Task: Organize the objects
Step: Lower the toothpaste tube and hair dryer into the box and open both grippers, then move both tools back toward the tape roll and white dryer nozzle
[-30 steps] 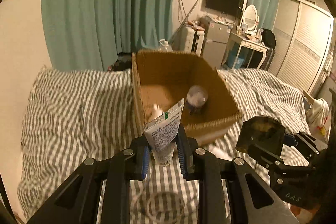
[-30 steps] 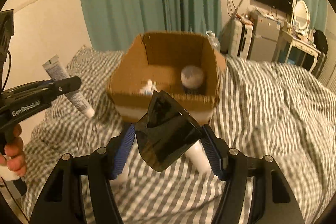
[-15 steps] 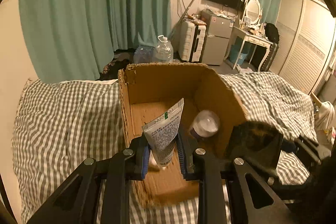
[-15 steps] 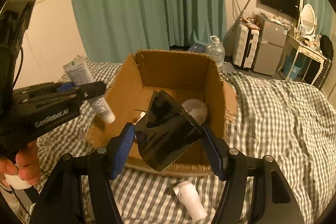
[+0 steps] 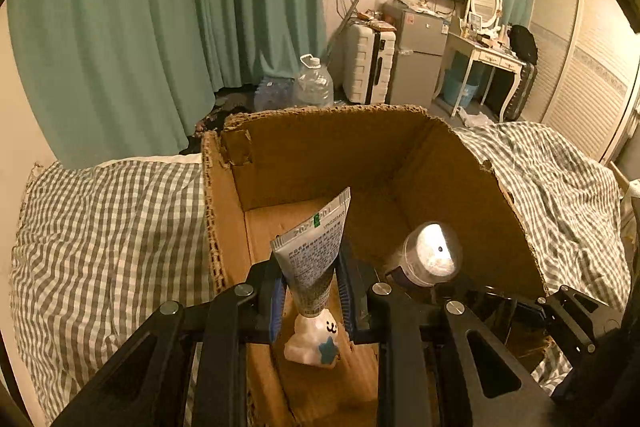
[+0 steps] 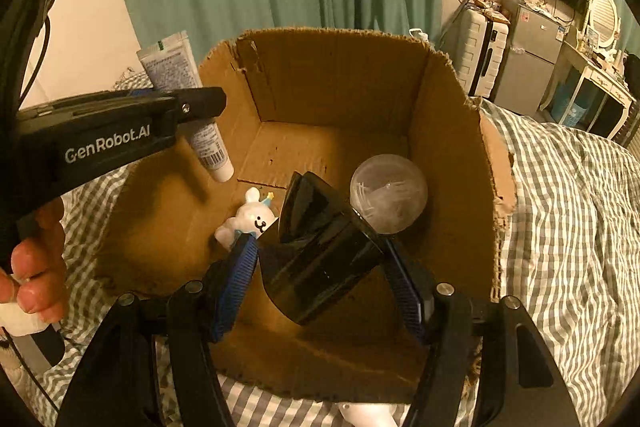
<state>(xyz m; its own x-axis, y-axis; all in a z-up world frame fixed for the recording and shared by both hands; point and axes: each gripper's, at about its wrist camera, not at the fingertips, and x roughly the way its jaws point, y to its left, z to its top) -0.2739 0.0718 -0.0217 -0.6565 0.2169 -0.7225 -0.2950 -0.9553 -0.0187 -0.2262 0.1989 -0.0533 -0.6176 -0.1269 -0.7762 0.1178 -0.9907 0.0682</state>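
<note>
While hovering over the open brown cardboard box (image 6: 448,131), left gripper (image 5: 310,297) clamped on the grey-white squeeze tube (image 5: 314,259), cap down above the small white rabbit figurine (image 6: 250,217). Right gripper (image 6: 320,279) clenched around the dark glossy plastic cup (image 6: 320,251), just beside the clear round-lidded jar (image 6: 388,199). Risky drop: could land the tube on the figurine, or knock the jar over with the cup.
</note>
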